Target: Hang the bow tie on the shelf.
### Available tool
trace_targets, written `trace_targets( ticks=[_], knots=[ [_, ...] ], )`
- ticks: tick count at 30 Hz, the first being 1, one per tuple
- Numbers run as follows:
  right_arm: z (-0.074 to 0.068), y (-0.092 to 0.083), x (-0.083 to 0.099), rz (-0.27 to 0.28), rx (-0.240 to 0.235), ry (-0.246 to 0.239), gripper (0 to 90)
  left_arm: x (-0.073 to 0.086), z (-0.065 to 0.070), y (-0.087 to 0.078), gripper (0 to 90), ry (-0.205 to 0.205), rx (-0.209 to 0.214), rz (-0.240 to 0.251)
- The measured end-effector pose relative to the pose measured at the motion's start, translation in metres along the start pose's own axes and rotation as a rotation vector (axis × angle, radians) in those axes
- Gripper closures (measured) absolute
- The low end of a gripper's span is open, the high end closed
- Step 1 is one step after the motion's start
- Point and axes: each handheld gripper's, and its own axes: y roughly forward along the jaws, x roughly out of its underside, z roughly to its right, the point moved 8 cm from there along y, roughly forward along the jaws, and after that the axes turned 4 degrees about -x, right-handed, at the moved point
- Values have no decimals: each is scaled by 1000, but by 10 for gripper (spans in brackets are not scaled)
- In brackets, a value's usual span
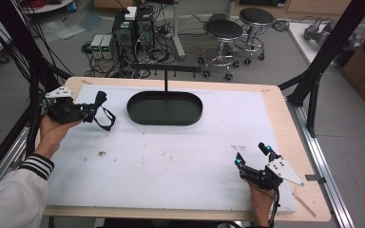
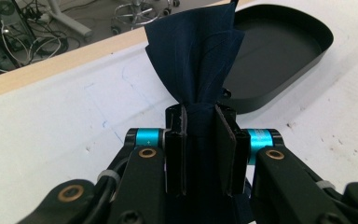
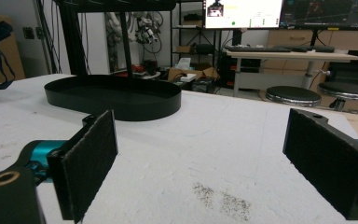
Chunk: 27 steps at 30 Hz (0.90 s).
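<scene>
A dark blue bow tie (image 2: 191,56) with a thin strap loop (image 1: 105,118) is held off the table at the left. My left gripper (image 1: 88,113) is shut on it; in the left gripper view the two black jaws of the left gripper (image 2: 200,116) pinch its knot, and the cloth fans out above them. A black oval tray (image 1: 190,116) with an upright T-shaped hanger (image 1: 166,78) lies at the far middle of the white mat, to the right of the tie. My right gripper (image 1: 252,154) rests at the near right, open, with nothing between its pads (image 3: 91,163).
The white mat (image 1: 171,161) covers a wooden table (image 1: 290,142) and has small dirt specks (image 3: 223,198). Behind the table are stools (image 1: 224,31), computer boxes (image 1: 133,28) and cables on the floor. A black frame post (image 1: 323,61) stands at the right.
</scene>
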Motion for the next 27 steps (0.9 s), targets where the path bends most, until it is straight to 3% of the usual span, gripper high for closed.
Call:
trace_targets(
  ticks=[5, 10, 27],
  knots=[
    [0, 0, 0, 0, 0, 0, 90, -6, 1, -3, 750, -20, 6, 38],
    [0, 0, 0, 1, -1, -2, 90, -18, 6, -4, 750, -9, 15, 79],
    [0, 0, 0, -2, -3, 8, 90, -54, 35, 9, 750, 39, 51, 121]
  ],
)
